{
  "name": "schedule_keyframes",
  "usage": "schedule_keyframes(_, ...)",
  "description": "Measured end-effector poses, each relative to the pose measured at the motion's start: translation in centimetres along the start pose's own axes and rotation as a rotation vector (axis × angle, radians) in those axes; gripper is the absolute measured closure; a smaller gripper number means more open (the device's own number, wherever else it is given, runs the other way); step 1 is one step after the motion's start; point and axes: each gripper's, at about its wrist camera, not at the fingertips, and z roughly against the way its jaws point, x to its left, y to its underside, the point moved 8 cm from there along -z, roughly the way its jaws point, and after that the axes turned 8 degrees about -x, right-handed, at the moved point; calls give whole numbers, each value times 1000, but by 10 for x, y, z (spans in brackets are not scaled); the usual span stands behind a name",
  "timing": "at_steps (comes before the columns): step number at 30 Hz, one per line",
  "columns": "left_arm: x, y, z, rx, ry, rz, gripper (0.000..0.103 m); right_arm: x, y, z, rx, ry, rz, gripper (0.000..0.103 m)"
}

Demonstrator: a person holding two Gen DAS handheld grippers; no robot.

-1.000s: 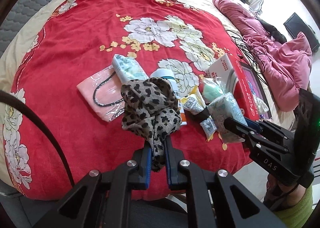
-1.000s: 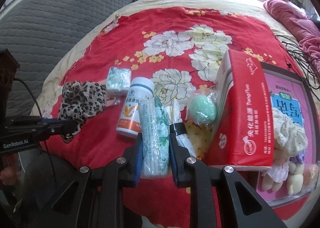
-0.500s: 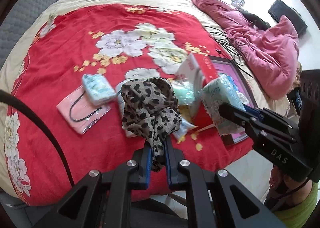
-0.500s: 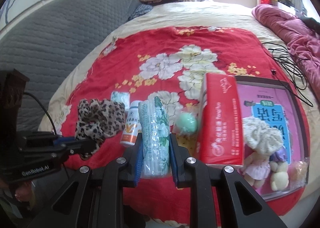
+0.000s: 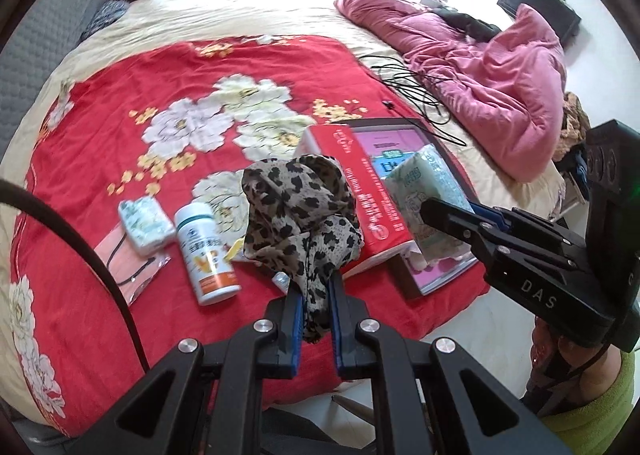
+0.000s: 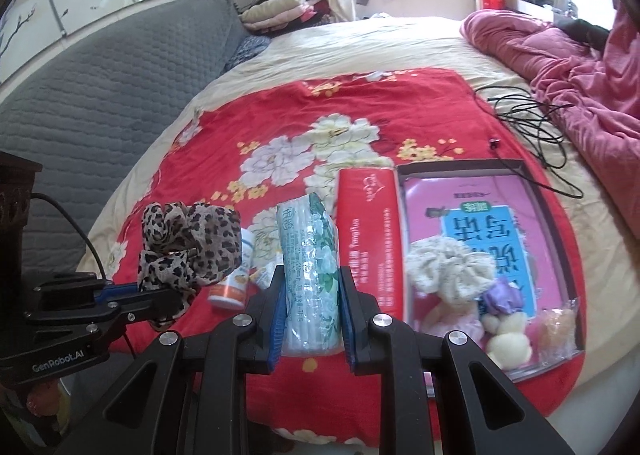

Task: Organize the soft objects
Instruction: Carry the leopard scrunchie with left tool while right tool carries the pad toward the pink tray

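The carrying step is judged to be in hand: two soft things are held above the near edge of the red blanket [image 6: 280, 127], and a lowering into the shallow box [image 6: 556, 215] at its near right corner, where a cream scrunchie [image 6: 448, 267] already lies, is called for next. By the left gripper [image 5: 314, 295], closed narrowly, a leopard scrunchie [image 5: 300, 211] is pinched. By the right gripper [image 6: 312, 291], about half open, a tissue pack [image 6: 310, 255] is clamped.

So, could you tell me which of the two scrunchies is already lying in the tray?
The cream lace scrunchie lies in the tray; the leopard-print scrunchie hangs clamped in the left hand-held gripper.
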Motion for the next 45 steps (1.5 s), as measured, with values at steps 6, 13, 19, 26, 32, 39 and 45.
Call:
schedule_keyframes(6, -24, -6, 1, -17, 8, -42, 92, -16, -6, 17, -29, 32, -15, 79)
schedule_keyframes(13, -43, -7, -2, -18, 14, -69, 92, -33, -10, 33, -55, 53, -42, 79)
schedule_keyframes(19, -56, -8, -5, -12, 21, -89, 91, -50, -14, 46, -78, 74, -66, 79)
schedule_keyframes(26, -72, -15, -12, -12, 34, -102, 91, -77, -18, 63, -107, 109, -101, 79)
schedule_keyframes(32, -91, -17, -25, 5, 52, -125, 91, -105, -19, 74, -124, 148, -142, 79)
schedule_keyframes(39, -121, -8, -53, 57, 83, -169, 91, -131, -10, 77, -112, 184, -167, 79)
schedule_keyframes(45, -141, -1, -70, 83, 107, -203, 91, -145, -1, 75, -94, 198, -178, 79)
